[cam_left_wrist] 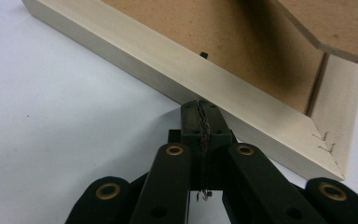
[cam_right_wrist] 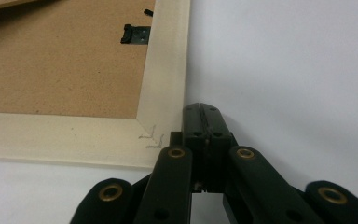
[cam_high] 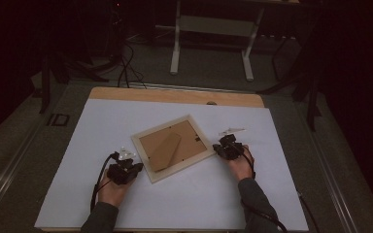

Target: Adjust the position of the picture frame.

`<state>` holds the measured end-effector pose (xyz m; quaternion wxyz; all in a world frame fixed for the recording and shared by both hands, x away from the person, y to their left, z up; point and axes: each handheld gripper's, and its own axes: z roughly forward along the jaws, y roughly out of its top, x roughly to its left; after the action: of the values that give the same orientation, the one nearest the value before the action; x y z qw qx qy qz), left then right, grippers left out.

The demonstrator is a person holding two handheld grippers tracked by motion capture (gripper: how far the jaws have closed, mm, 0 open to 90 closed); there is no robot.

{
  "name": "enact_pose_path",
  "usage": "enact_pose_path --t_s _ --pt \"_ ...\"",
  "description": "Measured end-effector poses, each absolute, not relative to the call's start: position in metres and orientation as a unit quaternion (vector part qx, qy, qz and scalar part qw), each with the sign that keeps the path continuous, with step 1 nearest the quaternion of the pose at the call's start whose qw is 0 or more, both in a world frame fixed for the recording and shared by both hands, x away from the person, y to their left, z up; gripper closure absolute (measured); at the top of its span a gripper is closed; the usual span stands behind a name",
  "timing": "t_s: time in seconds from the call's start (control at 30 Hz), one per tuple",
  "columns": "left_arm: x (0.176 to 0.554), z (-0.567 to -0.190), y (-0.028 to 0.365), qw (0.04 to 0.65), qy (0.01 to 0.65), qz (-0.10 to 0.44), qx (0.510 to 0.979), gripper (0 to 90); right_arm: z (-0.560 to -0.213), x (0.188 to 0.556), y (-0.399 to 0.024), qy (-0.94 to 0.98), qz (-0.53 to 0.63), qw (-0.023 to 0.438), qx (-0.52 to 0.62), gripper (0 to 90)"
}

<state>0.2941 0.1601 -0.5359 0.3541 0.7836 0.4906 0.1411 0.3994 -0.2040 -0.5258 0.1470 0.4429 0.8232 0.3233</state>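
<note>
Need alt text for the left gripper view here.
The shut left gripper points its tips at the outer edge of a pale wooden picture frame lying back side up on a white table, its brown backing board showing.

The picture frame [cam_high: 172, 147] lies back-up, its pale wooden border [cam_left_wrist: 242, 98] smooth and matt, with small metal staples at the mitred corner. Its backing board [cam_right_wrist: 60, 60] looks like brown fibreboard, finely grainy and dull, with a small black clip [cam_right_wrist: 135, 34] at its edge. The tabletop [cam_high: 126, 116] carries a white, matt, smooth sheet. Each hand-held gripper [cam_left_wrist: 200, 112] [cam_right_wrist: 201, 111] looks like black matt plastic with brass-coloured rivets
</note>
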Motion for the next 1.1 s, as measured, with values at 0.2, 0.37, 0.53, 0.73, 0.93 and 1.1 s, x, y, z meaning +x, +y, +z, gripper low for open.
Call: enact_pose_path --t_s 0.2,0.37,0.53,0.73,0.93,1.1 --pt "0.294 -0.536 0.16 0.355 0.488 0.139 0.785 90.0 -0.526 0.393 -0.208 0.824 0.325 0.14 0.443 90.0" --pt "0.295 -0.536 0.16 0.355 0.488 0.138 0.785 90.0 -0.524 0.387 -0.21 0.831 0.318 0.133 0.436 90.0" --pt "0.297 -0.536 0.161 0.358 0.489 0.131 0.785 90.0 -0.524 0.381 -0.213 0.831 0.319 0.129 0.436 90.0" --pt "0.297 -0.536 0.158 0.352 0.488 0.142 0.786 90.0 -0.525 0.375 -0.217 0.827 0.322 0.12 0.444 90.0" --pt "0.3 -0.534 0.156 0.344 0.485 0.147 0.79 90.0 -0.524 0.369 -0.219 0.826 0.32 0.12 0.448 90.0" --pt "0.302 -0.534 0.154 0.342 0.486 0.15 0.79 90.0 -0.525 0.363 -0.221 0.824 0.323 0.121 0.449 90.0"
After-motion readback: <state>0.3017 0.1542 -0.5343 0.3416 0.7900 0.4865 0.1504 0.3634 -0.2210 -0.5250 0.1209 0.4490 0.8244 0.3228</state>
